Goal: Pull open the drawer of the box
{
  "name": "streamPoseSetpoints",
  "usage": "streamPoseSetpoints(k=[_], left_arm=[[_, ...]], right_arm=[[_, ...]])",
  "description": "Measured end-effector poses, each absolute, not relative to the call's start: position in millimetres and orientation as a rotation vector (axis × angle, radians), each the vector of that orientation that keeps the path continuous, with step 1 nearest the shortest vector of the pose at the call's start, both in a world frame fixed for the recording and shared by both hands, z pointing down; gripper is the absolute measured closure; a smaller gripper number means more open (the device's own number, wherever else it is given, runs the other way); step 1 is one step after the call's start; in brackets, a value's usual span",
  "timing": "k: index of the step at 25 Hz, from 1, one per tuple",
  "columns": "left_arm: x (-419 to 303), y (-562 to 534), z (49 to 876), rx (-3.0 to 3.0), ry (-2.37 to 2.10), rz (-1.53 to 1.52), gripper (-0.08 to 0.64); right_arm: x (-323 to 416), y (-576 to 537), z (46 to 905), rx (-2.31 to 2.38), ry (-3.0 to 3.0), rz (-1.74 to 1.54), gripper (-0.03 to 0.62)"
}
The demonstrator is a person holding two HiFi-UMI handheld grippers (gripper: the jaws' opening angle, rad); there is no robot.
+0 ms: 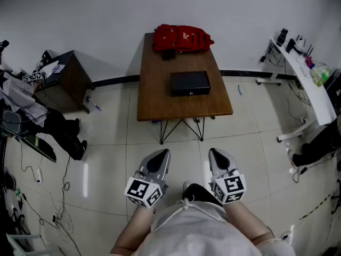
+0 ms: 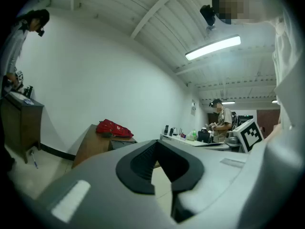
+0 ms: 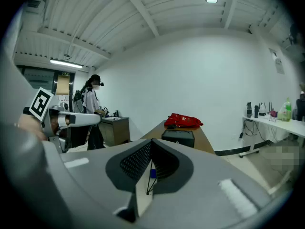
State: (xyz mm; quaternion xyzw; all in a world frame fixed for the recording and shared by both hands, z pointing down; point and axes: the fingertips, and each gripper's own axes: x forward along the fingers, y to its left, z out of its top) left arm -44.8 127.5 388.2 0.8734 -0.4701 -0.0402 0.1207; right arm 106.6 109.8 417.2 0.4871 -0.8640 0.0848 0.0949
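A black box (image 1: 189, 83) lies on the brown table (image 1: 160, 103), its drawer front facing me and flush with the body. Behind it sits a red bag (image 1: 182, 38). Both grippers hang low near my body, well short of the table. My left gripper (image 1: 159, 156) has its jaws meeting at the tips with nothing between them, and so does my right gripper (image 1: 217, 154). In the right gripper view the box (image 3: 178, 137) shows beyond the right gripper (image 3: 151, 142). In the left gripper view the box (image 2: 121, 143) peeks over the left gripper (image 2: 156, 142).
A dark cabinet (image 1: 66, 79) stands left of the table, with a person (image 1: 21, 105) beside it. A white desk (image 1: 306, 84) with bottles runs along the right. Cables trail over the tiled floor at the left. Another person (image 2: 220, 120) stands by the desk.
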Motion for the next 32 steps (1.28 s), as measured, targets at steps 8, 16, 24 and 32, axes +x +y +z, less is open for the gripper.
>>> streamPoseSetpoints(k=[8, 16, 24, 32], left_arm=[[-58, 73, 408, 2.536, -1.384, -0.114, 0.554], [-78, -44, 418, 2.524, -1.391, -0.058, 0.554], [-87, -151, 462, 2.431, -1.371, 0.029, 0.554], [-92, -219, 499, 2.366, -1.342, 0.097, 0.554]], right_arm=[[95, 44, 435, 1.445, -2.564, 0.256, 0.584], [82, -77, 459, 1.442, -2.502, 0.325, 0.584], [66, -178, 513, 1.328, -2.404, 0.494, 0.584], [61, -248, 575, 1.256, -2.241, 0.631, 0.584]])
